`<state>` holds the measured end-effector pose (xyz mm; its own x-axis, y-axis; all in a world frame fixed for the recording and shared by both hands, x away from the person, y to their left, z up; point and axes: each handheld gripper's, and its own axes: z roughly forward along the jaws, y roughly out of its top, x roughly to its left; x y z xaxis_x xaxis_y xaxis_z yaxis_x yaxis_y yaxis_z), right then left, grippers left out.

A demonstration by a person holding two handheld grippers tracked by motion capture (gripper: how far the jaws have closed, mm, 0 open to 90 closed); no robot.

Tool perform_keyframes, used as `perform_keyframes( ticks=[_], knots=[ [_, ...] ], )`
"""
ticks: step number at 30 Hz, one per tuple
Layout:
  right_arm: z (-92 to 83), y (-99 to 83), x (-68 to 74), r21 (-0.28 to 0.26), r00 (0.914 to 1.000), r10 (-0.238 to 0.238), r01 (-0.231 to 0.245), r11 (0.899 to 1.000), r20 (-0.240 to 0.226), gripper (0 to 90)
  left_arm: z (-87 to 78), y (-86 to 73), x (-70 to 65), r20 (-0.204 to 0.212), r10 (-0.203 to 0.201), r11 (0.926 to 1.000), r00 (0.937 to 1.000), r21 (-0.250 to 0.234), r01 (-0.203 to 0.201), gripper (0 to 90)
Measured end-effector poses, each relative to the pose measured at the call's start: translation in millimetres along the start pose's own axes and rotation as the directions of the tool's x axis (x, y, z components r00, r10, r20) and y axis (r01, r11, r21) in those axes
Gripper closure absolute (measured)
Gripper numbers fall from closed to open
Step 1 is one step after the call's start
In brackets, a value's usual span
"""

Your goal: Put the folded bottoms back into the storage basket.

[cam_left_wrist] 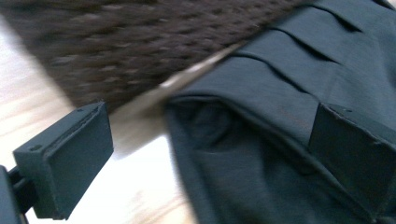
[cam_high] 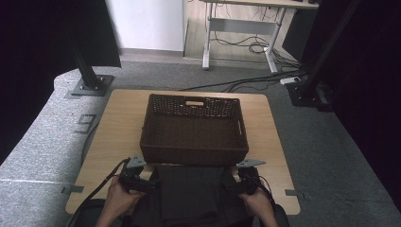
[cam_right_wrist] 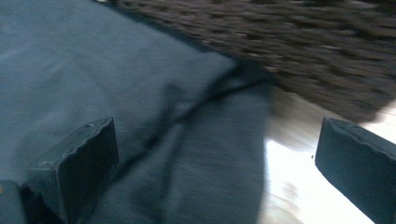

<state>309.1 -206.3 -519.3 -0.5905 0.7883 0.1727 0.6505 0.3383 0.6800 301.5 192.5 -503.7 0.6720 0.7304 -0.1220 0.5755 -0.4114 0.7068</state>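
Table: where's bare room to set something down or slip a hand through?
Free: bare table left of the basket, another strip to its right, and the basket's empty inside. Crowded: the near edge, where the folded dark cloth lies against the basket, with left gripper and right gripper flanking it.

Wooden table [cam_high: 118,123], wicker basket [cam_high: 194,130], dark cloth [cam_high: 189,194]

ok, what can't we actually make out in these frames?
- Dark folded garment: near end cut off by the high view's bottom edge.
- Left gripper and right gripper, high view: jaws lost against the dark cloth.
- Wicker basket: weave smeared by blur in both gripper views.
- Basket's near inside wall: hidden by its own rim, high view.
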Motion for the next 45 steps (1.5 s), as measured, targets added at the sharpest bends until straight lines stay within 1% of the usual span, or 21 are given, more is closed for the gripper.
perform_keyframes(
  ticks=[2,5,8,9,12,15,20,25,28,29,30,31,33,34,35,36,38,39,42,44,45],
  knots=[
    [2.9,1.4,8.1,0.011,0.9998,-0.002,0.002,1.000,-0.018,0.0,5.1,-0.7,-6.5,0.015,0.006,0.9998,0.9999,0.017,-0.007,0.0],
    [7.5,2.6,17.8,0.018,0.9997,0.008,-0.007,1.000,-0.025,0.0,12.8,-3.9,-11.2,0.010,0.016,0.9988,0.9998,0.047,-0.016,0.0],
    [14.2,2.2,23.8,0.040,1.0000,-0.002,0.002,0.999,-0.001,0.0,18.8,-6.9,-12.0,-0.001,0.011,0.9969,0.9999,0.078,-0.010,0.0],
    [16.7,1.3,24.0,0.051,0.9999,-0.003,0.002,0.999,0.015,0.0,19.8,-7.4,-12.1,-0.003,0.006,0.9962,1.0000,0.087,-0.005,0.0],
    [20.7,-2.7,21.3,0.063,0.9994,0.016,-0.018,0.998,0.031,0.0,23.1,-11.2,-11.2,0.003,-0.029,0.9937,0.9996,0.108,0.029,0.0],
    [21.5,-5.7,19.3,0.073,0.9991,0.037,-0.039,0.997,0.022,0.0,25.4,-15.9,-9.4,0.018,-0.061,0.9902,0.9980,0.127,0.058,0.0],
    [21.7,-8.0,13.8,0.092,0.9979,0.065,-0.065,0.994,0.001,0.0,26.8,-21.8,-6.8,0.051,-0.102,0.9875,0.9935,0.126,0.095,0.0],
    [19.4,-11.3,9.2,0.093,0.9968,0.078,-0.077,0.993,-0.013,0.0,26.2,-23.1,-6.7,0.053,-0.099,0.9886,0.9937,0.119,0.092,0.0],
    [19.1,-10.7,11.0,0.111,0.9974,0.068,-0.065,0.992,-0.022,0.0,26.4,-23.2,-6.9,0.059,-0.096,0.9889,0.9936,0.119,0.089,0.0],
    [19.7,-10.2,12.6,0.116,0.9978,0.061,-0.057,0.992,-0.027,0.0,26.5,-23.2,-7.3,0.063,-0.095,0.9891,0.9935,0.119,0.087,0.0],
    [20.2,-9.6,14.3,0.118,0.9969,0.064,-0.059,0.991,-0.046,0.0,26.6,-23.4,-8.1,0.066,-0.092,0.9895,0.9936,0.118,0.083,0.0],
    [20.6,-8.9,16.1,0.118,0.9953,0.065,-0.056,0.991,-0.072,3.5,26.8,-23.6,-9.3,0.070,-0.089,0.9898,0.9936,0.118,0.080,0.0],
    [20.3,-7.0,20.2,0.120,0.9890,0.059,-0.042,0.992,-0.136,15.1,26.9,-24.5,-12.2,0.080,-0.082,0.9909,0.9934,0.113,0.073,0.0],
    [21.2,-6.7,21.6,0.119,0.9849,0.067,-0.048,0.992,-0.160,15.0,26.5,-24.7,-13.6,0.085,-0.078,0.9912,0.9933,0.113,0.068,0.8],
    [21.9,-6.4,23.1,0.120,0.9831,0.075,-0.055,0.991,-0.167,15.1,26.1,-24.6,-14.6,0.092,-0.076,0.9913,0.9929,0.114,0.066,2.5],
    [22.4,-5.8,24.7,0.124,0.9838,0.069,-0.048,0.991,-0.166,15.6,25.7,-24.4,-15.4,0.097,-0.077,0.9911,0.9923,0.116,0.066,4.2],
    [22.8,-4.9,26.5,0.137,0.9799,0.067,-0.041,0.990,-0.188,17.8,24.9,-23.9,-16.8,0.103,-0.075,0.9900,0.9919,0.127,0.062,6.0],
    [22.7,-4.7,26.7,0.141,0.9791,0.068,-0.042,0.989,-0.191,17.9,24.5,-23.9,-17.9,0.116,-0.075,0.9902,0.9904,0.126,0.060,7.2],
    [23.5,-4.3,26.5,0.142,0.9720,0.092,-0.061,0.988,-0.217,17.8,25.6,-23.5,-23.3,0.127,-0.065,0.9912,0.9898,0.123,0.049,12.4],
    [25.1,-2.7,30.5,0.150,0.9745,0.074,-0.042,0.988,-0.212,17.4,27.2,-21.7,-28.5,0.132,-0.047,0.9907,0.9901,0.133,0.029,15.3],
    [25.8,-2.3,32.1,0.153,0.9740,0.072,-0.040,0.987,-0.215,17.5,27.9,-21.0,-30.3,0.137,-0.044,0.9905,0.9896,0.135,0.026,16.4]
  ],
)
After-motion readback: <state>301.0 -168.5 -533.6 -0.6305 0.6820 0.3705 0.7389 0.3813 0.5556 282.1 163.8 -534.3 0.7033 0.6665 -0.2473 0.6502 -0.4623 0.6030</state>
